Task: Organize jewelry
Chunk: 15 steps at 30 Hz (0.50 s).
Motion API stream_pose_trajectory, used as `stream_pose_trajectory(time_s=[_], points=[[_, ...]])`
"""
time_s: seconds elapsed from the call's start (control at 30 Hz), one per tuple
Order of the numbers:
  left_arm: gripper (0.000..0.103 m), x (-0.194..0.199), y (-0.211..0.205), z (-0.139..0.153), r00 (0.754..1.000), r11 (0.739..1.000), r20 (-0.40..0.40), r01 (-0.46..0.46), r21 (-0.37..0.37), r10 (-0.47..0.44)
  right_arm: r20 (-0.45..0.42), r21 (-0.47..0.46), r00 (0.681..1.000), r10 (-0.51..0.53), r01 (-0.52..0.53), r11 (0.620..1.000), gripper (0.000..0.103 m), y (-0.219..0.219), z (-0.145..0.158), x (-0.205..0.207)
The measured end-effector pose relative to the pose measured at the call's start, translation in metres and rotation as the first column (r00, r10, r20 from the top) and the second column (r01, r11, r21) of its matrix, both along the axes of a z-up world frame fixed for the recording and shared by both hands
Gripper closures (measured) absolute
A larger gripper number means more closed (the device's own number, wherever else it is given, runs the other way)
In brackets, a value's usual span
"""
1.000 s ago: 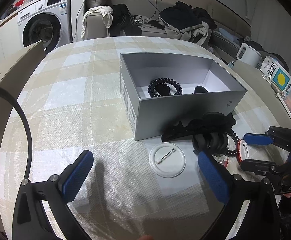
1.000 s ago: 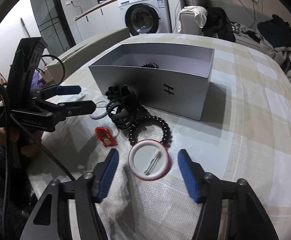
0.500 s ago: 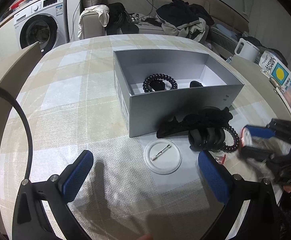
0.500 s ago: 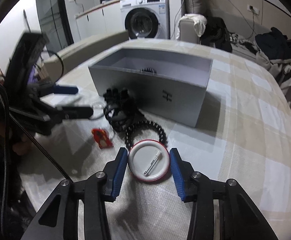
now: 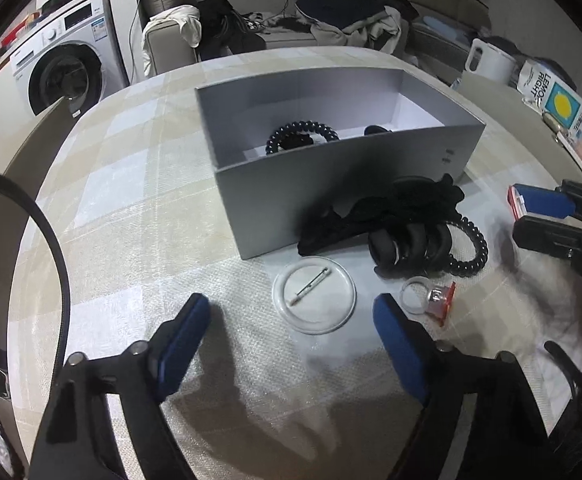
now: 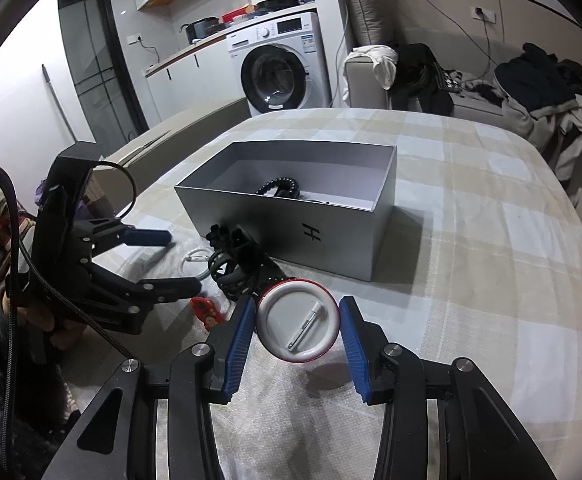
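Observation:
My right gripper (image 6: 298, 328) is shut on a round red-rimmed pin badge (image 6: 297, 322) and holds it above the table, in front of the grey open box (image 6: 311, 236). The box (image 5: 331, 184) holds a black spiral hair tie (image 5: 301, 136). My left gripper (image 5: 291, 332) is open and empty, just short of a clear round pin badge (image 5: 314, 294). Beside it lie black hair ties and a clip (image 5: 407, 232), a spiral tie (image 5: 471, 248) and a small red charm with a clear ring (image 5: 431, 298).
A white kettle (image 5: 491, 62) and a lemon-print carton (image 5: 551, 96) stand at the table's far right. A sofa with clothes (image 6: 531, 92) and a washing machine (image 6: 279, 68) are behind the checked table.
My right gripper closed on the red-rimmed badge and lifted it off the table. My left gripper moved closer to the clear badge.

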State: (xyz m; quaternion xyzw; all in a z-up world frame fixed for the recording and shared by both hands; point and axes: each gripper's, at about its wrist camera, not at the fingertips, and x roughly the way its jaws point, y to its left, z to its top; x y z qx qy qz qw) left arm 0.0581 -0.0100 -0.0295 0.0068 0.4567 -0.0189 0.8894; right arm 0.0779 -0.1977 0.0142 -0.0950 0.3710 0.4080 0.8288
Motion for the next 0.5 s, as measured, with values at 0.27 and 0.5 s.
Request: stream_pose_trajectory(time_s=[0.27, 0.5], points=[[0.042, 0.0008, 0.0034, 0.0021, 1.0, 1.0, 0.02, 0.016, -0.003, -0.016, 0.003, 0.004, 1.0, 0.003, -0.003, 1.0, 0.061, -0.0015, 0.0003, -0.0019], [0.066, 0.0014, 0.004, 0.0035, 0.999, 1.0, 0.034, 0.019, -0.012, -0.019, 0.004, 0.007, 1.0, 0.002, -0.002, 1.0, 0.061, -0.0014, 0.0012, -0.0021]])
